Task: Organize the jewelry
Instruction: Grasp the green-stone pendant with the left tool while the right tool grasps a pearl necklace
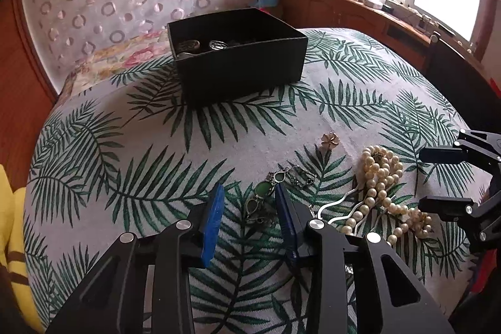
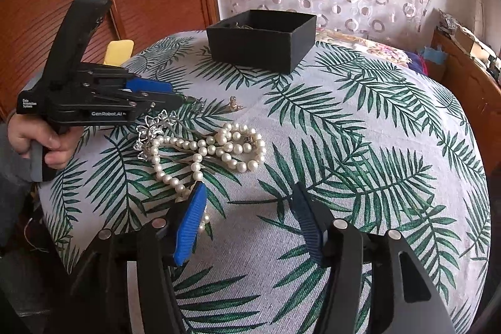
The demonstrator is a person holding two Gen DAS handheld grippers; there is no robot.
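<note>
A green-stone bracelet (image 1: 261, 197) lies on the palm-print cloth between the blue fingers of my open left gripper (image 1: 249, 193), which is low over it. To its right lie a pearl necklace (image 1: 379, 187), a silver flower hairpiece (image 2: 155, 130) and a small flower brooch (image 1: 330, 140). The pearls also show in the right wrist view (image 2: 219, 149). My right gripper (image 2: 250, 190) is open and empty, just right of the pearls. A black box (image 1: 238, 58) with several pieces inside stands at the far side.
The round table's cloth (image 2: 360, 146) drops off at its edges. A wooden cabinet (image 1: 328, 8) with clutter runs under the window at the right. A yellow cloth (image 1: 9, 224) lies at the left edge. A curtain hangs behind the box.
</note>
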